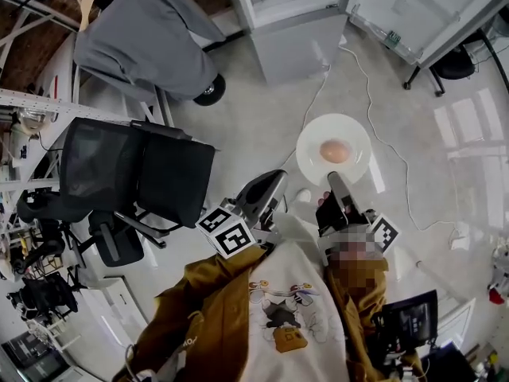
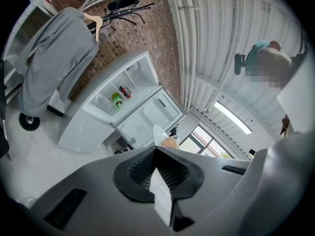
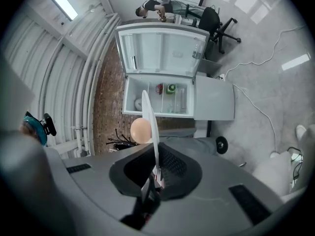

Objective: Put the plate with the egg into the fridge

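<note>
Right gripper view shows right gripper point(image 3: 156, 172) pinching plate point(image 3: 149, 117) rim — head view, egg point(image 1: 335, 150) centred.

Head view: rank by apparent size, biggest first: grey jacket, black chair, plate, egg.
1-2. grey jacket and black chair: they look about alike, so no ranking between them.
3. plate: held nearer the camera, so it looks larger than it is.
4. egg.
</note>
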`<state>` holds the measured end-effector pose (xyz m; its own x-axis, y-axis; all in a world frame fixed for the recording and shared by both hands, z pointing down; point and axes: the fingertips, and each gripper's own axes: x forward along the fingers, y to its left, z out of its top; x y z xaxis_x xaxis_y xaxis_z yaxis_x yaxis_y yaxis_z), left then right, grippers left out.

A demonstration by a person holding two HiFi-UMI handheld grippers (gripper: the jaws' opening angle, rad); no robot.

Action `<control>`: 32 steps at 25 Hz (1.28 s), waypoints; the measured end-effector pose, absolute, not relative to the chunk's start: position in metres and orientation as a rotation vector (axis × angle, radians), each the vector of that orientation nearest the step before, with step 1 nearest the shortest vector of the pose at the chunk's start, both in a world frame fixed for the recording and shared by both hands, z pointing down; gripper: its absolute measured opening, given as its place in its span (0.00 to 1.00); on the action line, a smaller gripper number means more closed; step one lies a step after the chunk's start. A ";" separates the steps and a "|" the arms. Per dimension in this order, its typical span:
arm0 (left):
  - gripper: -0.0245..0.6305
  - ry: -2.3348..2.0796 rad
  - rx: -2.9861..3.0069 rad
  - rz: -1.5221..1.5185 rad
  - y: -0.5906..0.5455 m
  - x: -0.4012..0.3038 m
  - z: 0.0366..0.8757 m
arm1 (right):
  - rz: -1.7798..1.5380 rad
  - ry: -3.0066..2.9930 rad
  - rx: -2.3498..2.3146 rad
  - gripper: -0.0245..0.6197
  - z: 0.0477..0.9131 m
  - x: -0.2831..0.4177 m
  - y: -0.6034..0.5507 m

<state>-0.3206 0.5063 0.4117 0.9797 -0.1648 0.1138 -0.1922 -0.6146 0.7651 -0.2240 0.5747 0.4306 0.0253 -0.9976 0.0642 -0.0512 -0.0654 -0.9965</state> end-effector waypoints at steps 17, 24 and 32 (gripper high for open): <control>0.05 -0.231 2.224 0.021 0.399 -0.251 0.431 | -1.250 1.112 -1.322 0.07 0.457 -0.152 0.481; 0.05 -0.146 2.217 0.037 0.313 -0.207 0.429 | -1.211 1.074 -1.360 0.07 0.450 -0.110 0.397; 0.05 -0.094 2.207 0.038 0.218 -0.187 0.420 | -1.164 1.057 -1.400 0.07 0.436 -0.090 0.308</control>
<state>-0.1868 0.2183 0.4199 0.9967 -0.0540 0.0612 -0.0813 -0.5933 0.8009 -0.0904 0.3079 0.4363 0.1582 -0.9797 0.1229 -0.0281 -0.1288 -0.9913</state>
